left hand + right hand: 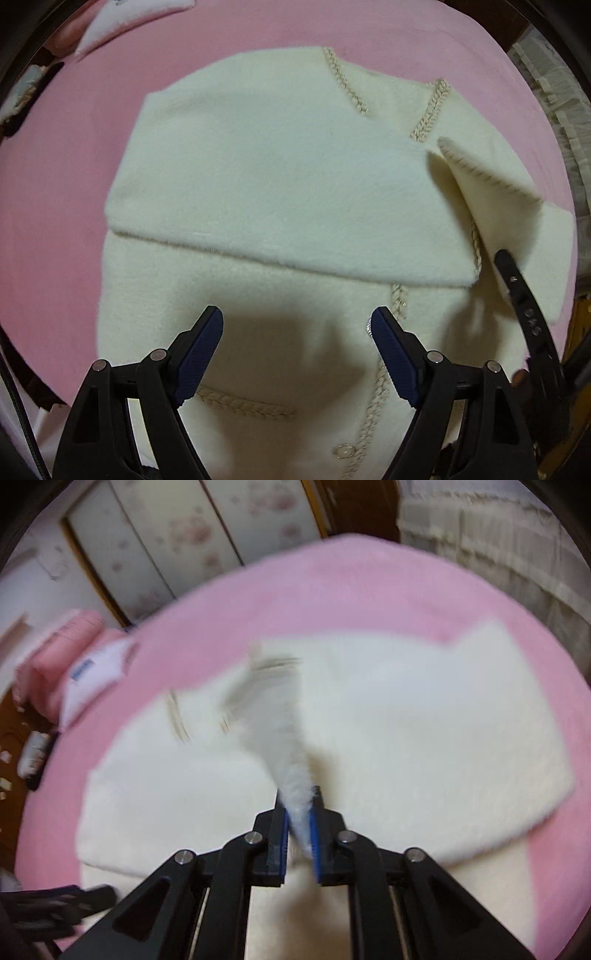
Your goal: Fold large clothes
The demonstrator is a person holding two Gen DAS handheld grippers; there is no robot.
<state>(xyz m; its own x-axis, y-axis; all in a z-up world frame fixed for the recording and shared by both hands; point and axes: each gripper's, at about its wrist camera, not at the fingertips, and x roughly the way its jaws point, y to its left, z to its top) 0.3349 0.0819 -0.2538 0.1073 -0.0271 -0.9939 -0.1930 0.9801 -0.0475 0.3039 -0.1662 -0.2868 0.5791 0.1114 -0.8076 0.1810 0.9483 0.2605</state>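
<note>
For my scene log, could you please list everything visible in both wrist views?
cream jacket: one, cream with braided trim, spread on the pink blanket, left sleeve folded across its front
jacket flap: one, cream, lifted at the jacket's right side
pink blanket: one, pink, under the jacket
pillow: one, pink and white, at the bed's far left
patterned doors: floral, pale, behind the bed
left gripper: one, black with blue fingers, open above the jacket
right gripper: one, black, shut on the flap
</note>
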